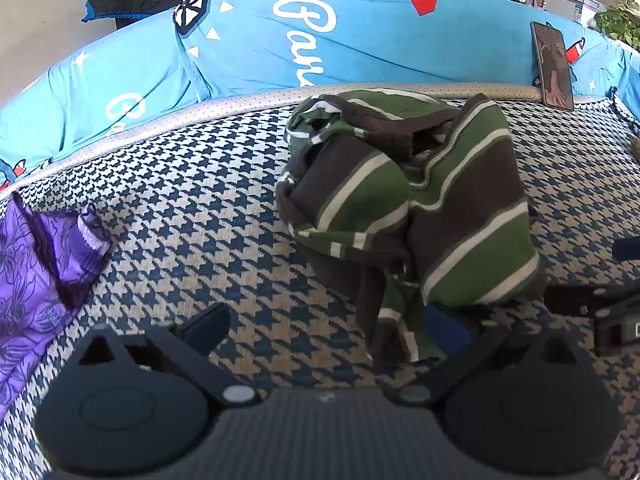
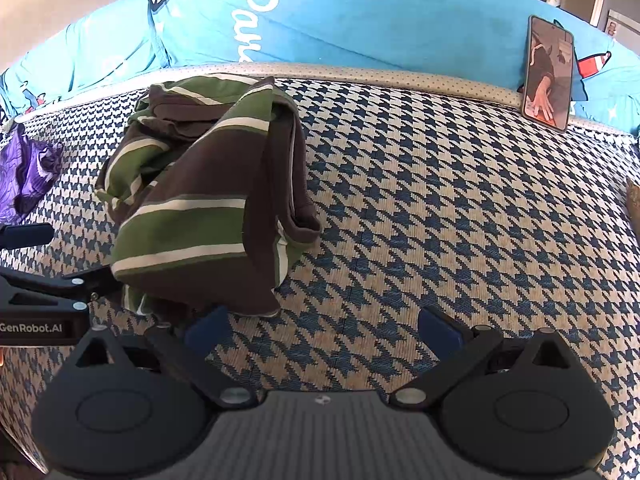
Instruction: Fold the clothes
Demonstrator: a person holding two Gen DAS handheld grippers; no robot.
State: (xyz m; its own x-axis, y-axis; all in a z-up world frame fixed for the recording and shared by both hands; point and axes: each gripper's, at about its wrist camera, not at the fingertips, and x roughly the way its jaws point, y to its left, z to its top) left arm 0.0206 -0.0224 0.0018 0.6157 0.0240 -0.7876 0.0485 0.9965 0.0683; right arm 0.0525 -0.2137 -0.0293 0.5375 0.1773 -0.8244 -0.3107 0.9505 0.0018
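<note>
Knit fabric: green, brown and cream striped sweater lies in a loose heap, partly bundled, on the blue and cream houndstooth bed cover.
Sweater position: just ahead of both grippers, toward the bed's far edge; in the left wrist view it sits right of centre, in the right wrist view left of centre.
Handling, as a judgement: soft, limp and light; it will sag and drape from any pinch point, and layers may slide over one another. Not fragile.
Where to grip, as a judgement: the near hem corner that droops toward the left gripper, or the folded brown edge on the right side of the heap; pinching a single layer at an edge should let the heap open out flat.
Left gripper: jaws spread wide and holding nothing; its right pad sits against or just under the sweater's hanging end, though I cannot tell whether it touches.
Right gripper: jaws spread wide, holding nothing, over bare cover, its left pad just beside the sweater's near edge.
Count, striped sweaters: one.
Count, purple floral garments: one, at the far left, well apart from the sweater.
Count, grippers: two.
Count, phones: one, propped upright against the blue printed pillows, its screen lit.
Count, pillows: at least two; the edges run out of view.
</note>
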